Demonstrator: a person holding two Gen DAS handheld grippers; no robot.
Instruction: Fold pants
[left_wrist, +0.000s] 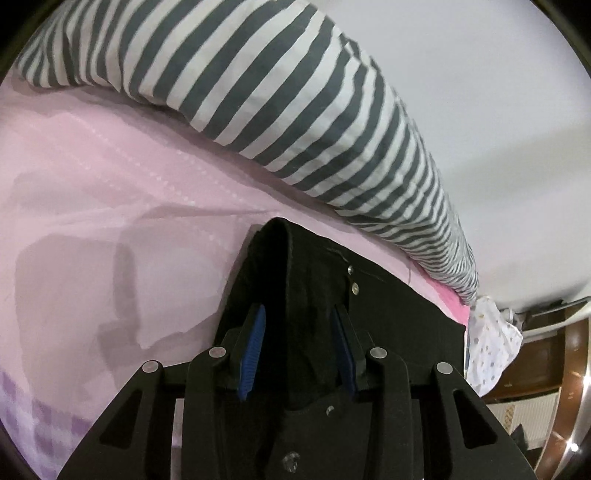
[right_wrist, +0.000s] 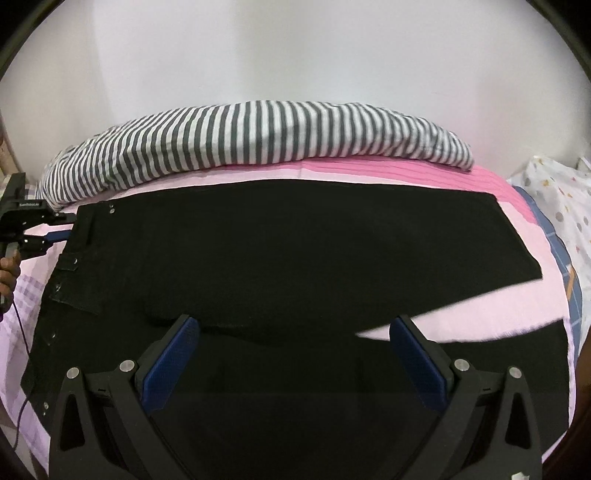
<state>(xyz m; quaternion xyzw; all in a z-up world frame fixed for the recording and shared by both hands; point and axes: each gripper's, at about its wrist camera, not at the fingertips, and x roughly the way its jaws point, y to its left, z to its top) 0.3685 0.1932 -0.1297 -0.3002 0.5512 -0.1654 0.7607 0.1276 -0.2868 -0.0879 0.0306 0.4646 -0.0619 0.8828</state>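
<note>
Across the pink bed sheet (right_wrist: 461, 317), lying spread with both legs reaching toward three o'clock and the waistband at nine o'clock: black pants (right_wrist: 280, 243), flat, the legs parting in a narrow wedge near four o'clock. Backing them at twelve o'clock, a striped pillow (right_wrist: 258, 136); at three o'clock, a dotted white cloth (right_wrist: 554, 206). Gripping the waistband now, in the left wrist view: left tool (left_wrist: 299, 347), blue pads clenched on a raised hump of black fabric beside the fly buttons (left_wrist: 355, 287). Hovering at six o'clock over the near leg, in the right wrist view: right tool (right_wrist: 295, 354), released, pads standing wide apart with nothing pinched between them. Judging by this, working on the first fold, one leg over the other, with only the waist end secured. Calling next for lowering the right tool onto the near leg's edge, clenching on it, then lifting both ends together and carrying them toward twelve o'clock, keeping the cloth taut so no crease is bunching.
</note>
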